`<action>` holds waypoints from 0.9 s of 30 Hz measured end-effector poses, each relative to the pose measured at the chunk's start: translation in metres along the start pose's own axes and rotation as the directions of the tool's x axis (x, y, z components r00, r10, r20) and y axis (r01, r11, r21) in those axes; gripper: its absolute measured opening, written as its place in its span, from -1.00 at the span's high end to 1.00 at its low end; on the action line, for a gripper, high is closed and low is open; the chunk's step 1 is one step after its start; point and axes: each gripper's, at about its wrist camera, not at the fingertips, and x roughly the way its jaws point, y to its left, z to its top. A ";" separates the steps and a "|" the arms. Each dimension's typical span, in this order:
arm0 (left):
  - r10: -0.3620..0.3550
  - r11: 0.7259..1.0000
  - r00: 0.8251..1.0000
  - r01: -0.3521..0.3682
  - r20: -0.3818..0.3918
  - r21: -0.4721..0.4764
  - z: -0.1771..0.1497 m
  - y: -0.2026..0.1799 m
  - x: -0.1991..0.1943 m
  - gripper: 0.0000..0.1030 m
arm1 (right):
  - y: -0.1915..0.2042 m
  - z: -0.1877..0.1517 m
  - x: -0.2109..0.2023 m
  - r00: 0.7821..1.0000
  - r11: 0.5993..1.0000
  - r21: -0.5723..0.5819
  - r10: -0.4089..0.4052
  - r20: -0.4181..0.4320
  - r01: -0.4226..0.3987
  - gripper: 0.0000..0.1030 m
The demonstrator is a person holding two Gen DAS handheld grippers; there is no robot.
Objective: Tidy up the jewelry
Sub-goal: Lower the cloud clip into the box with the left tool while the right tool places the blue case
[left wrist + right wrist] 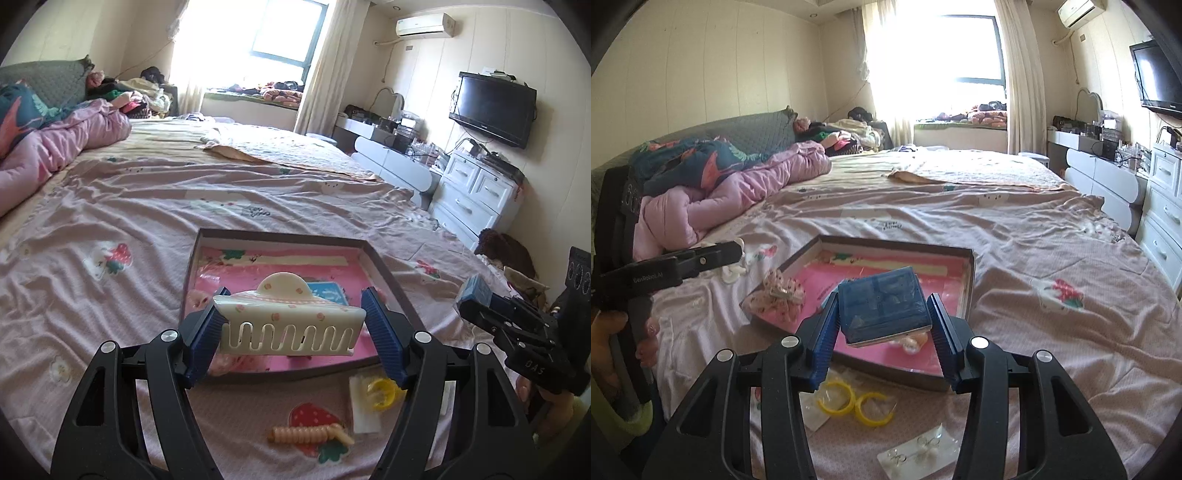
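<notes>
Cream claw clip [290, 325] (teeth forward), blue case [882, 308] tilted, above tray [384, 266]

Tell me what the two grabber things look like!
Both the left gripper and the right gripper have black plastic arms with triangle holes, shiny silver round bolts, and ribbed blue pads on the fingers. One has white letters on its black side. I see no cables or sleeves.

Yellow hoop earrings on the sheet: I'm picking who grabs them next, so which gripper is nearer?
Right. The right gripper, shut on the blue box, hangs just above the yellow hoop earrings; the left gripper, holding the cream hair claw, is off to their left.
</notes>
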 end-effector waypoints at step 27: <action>0.022 0.999 0.998 -0.020 -0.052 0.039 0.015 0.000 0.074 -0.23 | -0.023 0.059 0.035 0.995 0.998 0.038 -0.049 0.083 0.046 0.12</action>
